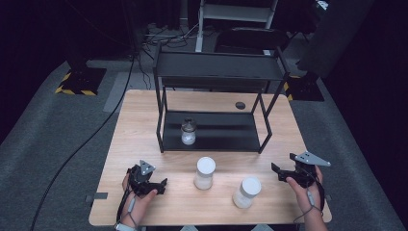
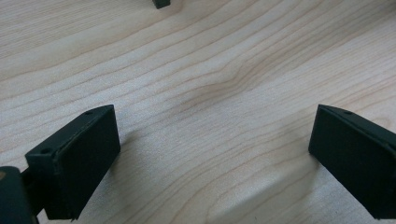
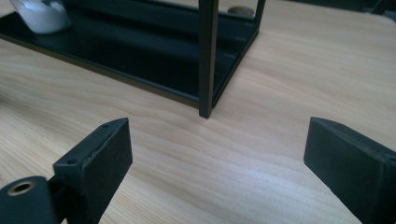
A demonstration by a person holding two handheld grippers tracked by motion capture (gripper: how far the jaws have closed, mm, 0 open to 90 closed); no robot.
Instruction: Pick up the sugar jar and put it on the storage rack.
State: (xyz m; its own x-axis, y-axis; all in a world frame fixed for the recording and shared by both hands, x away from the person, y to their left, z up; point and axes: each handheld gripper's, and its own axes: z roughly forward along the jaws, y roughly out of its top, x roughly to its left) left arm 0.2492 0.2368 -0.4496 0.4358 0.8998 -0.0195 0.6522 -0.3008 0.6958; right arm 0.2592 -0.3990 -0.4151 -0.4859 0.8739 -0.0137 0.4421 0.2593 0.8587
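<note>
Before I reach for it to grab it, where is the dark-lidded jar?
In the high view, the dark-lidded jar stands on the black rack's lower shelf, at its left end, behind the left white-lidded jar.

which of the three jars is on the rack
The small clear jar with the dark lid, on the rack's bottom shelf; both white-lidded jars stand on the table.

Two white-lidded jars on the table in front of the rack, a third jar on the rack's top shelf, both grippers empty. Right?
Not quite. The third jar stands on the bottom shelf of the rack, not the top one; the high view shows it. The rest holds: two white-lidded jars on the table in front, left gripper and right gripper empty.
</note>
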